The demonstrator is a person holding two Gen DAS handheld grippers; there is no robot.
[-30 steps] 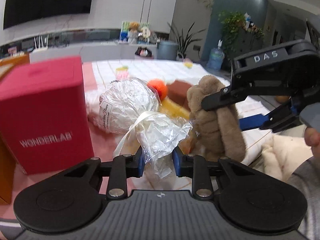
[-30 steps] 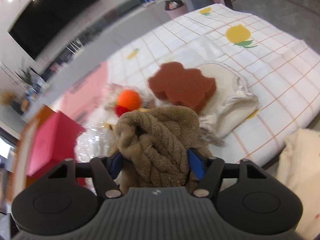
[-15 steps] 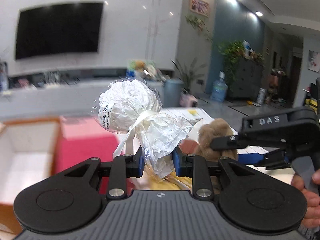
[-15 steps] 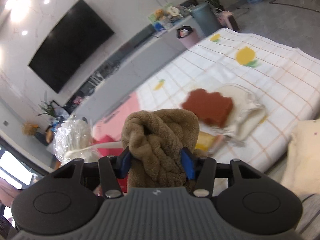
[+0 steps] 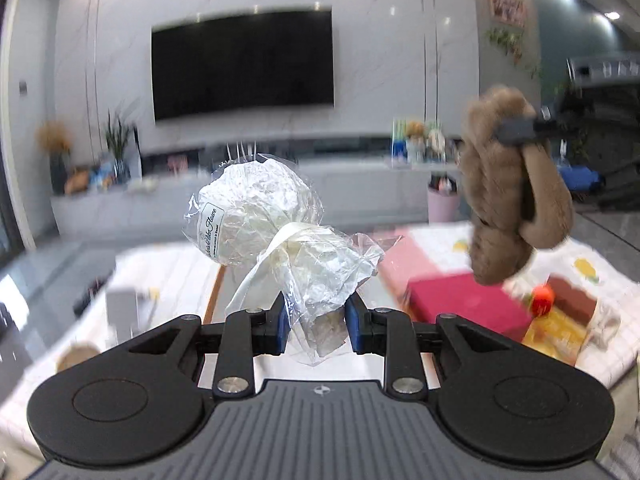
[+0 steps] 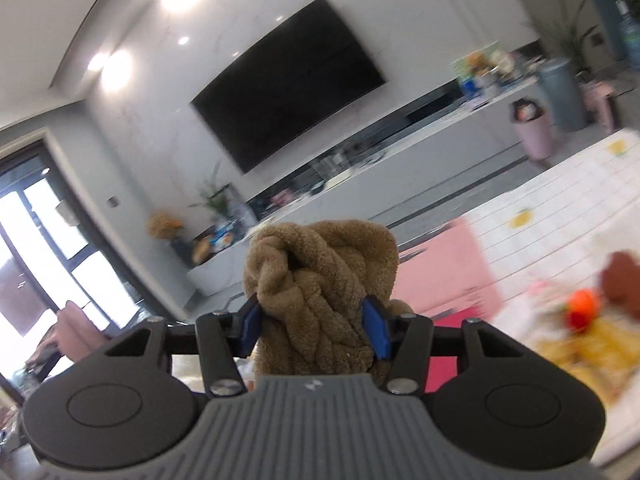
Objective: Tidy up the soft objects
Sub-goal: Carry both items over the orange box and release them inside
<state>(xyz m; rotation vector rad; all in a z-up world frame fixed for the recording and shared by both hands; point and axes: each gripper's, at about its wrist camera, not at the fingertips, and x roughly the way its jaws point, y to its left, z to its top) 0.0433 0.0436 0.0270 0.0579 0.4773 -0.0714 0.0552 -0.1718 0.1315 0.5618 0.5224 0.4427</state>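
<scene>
Behind everything, a marble-look wall carries a big dark television (image 5: 242, 65) above a long low cabinet (image 5: 248, 196). From the left wrist view, the left gripper (image 5: 314, 322) is clamped on the crinkled tail of a cellophane-wrapped white bundle (image 5: 256, 214) tied with a cream ribbon (image 5: 262, 270), held up in the air. To its right, the brown plush knot (image 5: 510, 184) hangs from the blurred dark finger of the right gripper (image 5: 520, 130), above a red box (image 5: 464, 304) and a small orange ball (image 5: 542, 296) on the checked tablecloth (image 5: 608, 264).

From the right wrist view, the right gripper (image 6: 316, 326) squeezes the brown plush knot (image 6: 320, 280) between its blue pads (image 6: 376, 330), lifted clear of the table. Off to the right, blurred, lie the orange ball (image 6: 582, 304) and a brown sponge (image 6: 622, 284) on the tablecloth (image 6: 560, 200).
</scene>
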